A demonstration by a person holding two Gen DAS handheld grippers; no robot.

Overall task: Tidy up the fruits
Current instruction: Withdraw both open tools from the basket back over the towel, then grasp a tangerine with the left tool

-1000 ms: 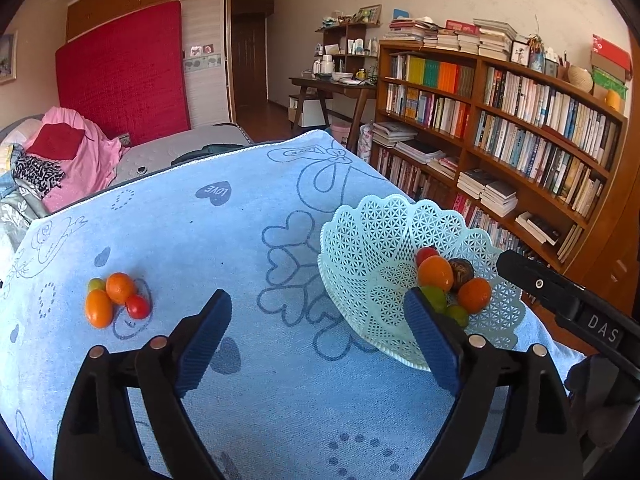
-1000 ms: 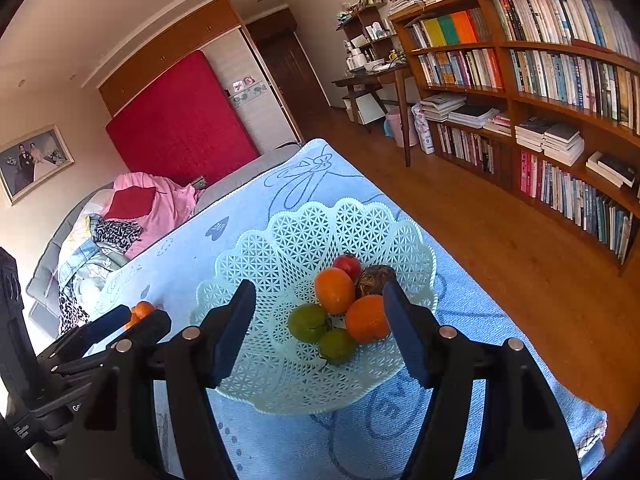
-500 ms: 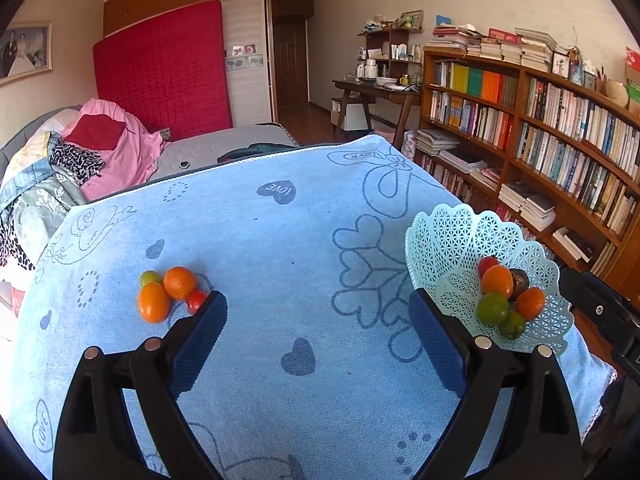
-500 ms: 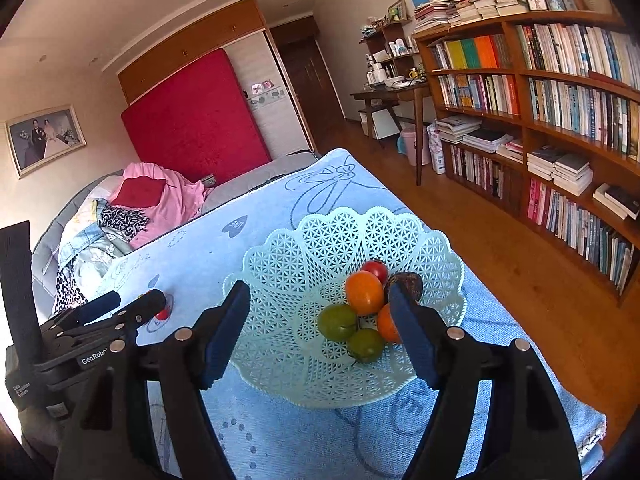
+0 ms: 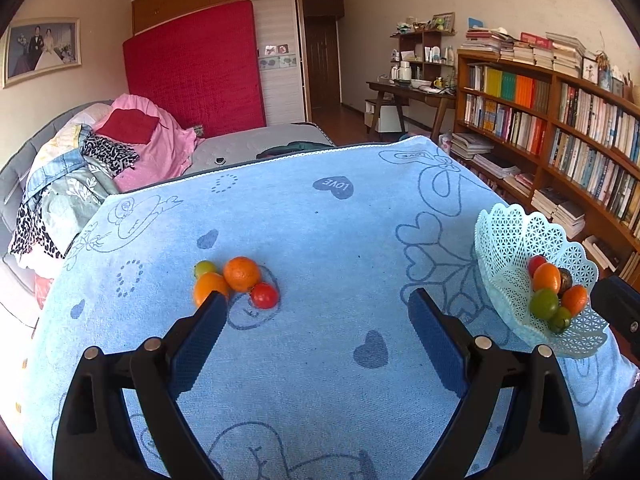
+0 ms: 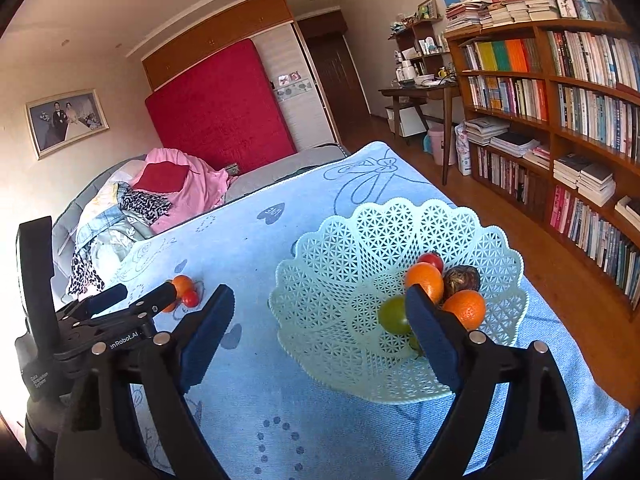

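My left gripper (image 5: pixel 314 324) hangs wide and empty over the blue towel (image 5: pixel 320 380); my right gripper (image 6: pixel 320 320) gapes empty too. Just beyond the left fingers lie four loose fruits (image 5: pixel 236 280): two oranges, one red tomato, one green. Well to their right, the lattice basket (image 6: pixel 340 280) holds six. Behind them stand the bed (image 5: pixel 100 152) and the bookshelf (image 5: pixel 560 120).
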